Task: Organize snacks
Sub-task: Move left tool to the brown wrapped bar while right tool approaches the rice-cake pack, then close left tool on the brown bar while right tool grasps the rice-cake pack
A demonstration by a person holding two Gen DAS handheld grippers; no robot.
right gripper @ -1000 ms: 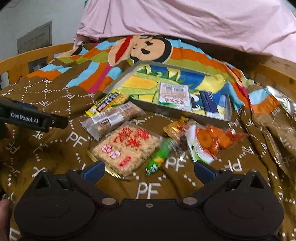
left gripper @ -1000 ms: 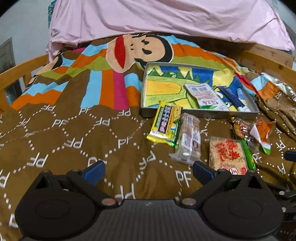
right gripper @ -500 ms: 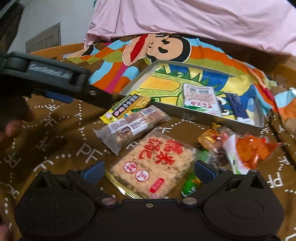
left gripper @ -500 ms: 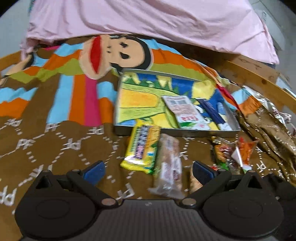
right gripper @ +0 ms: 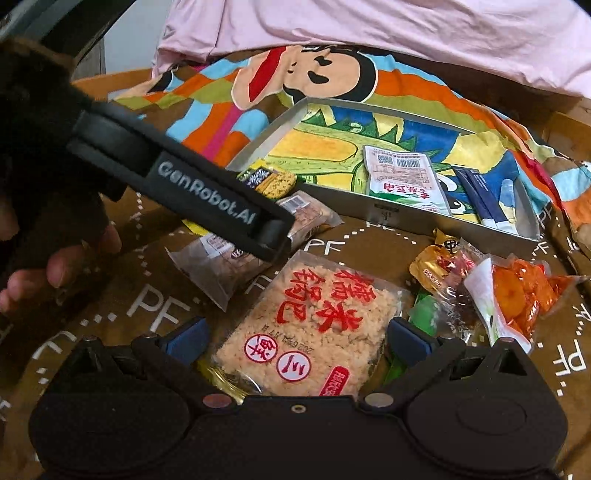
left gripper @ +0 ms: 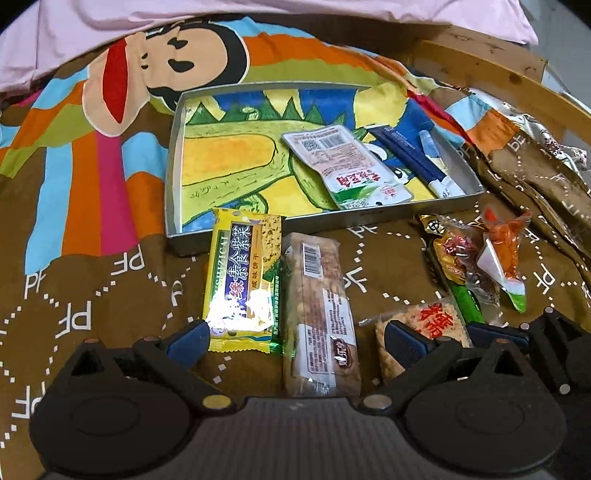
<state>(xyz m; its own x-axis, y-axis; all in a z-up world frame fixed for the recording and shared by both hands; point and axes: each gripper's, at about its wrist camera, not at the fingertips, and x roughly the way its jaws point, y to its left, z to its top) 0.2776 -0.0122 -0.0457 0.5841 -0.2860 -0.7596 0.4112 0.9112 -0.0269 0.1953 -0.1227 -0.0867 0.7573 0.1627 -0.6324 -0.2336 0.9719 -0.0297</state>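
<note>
Brown bedding printed with white "PF" letters and a big cartoon face covers the bed, with a pink sheet bunched along the 12 o'clock edge and a wooden bed rail at 2 o'clock. On the bedding sits a shallow grey tray lined with a colourful drawing; inside it, toward 3 o'clock, lie a white-and-green sachet and a dark blue packet. Just outside the tray's near wall the loose snacks lie in a row: a yellow cracker packet whose far end touches that wall, a long clear-wrapped bar right beside it at its 3 o'clock, a square rice-crisp pack with red characters, a green tube, and at 3 o'clock a cluster of small sweets with an orange pouch. The left gripper hangs spread wide over the near ends of the yellow packet and the bar, gripping nothing. The right gripper is likewise spread wide, its blue fingers either side of the rice-crisp pack without pinching it. A hand shows at 9 o'clock in the right view.
</note>
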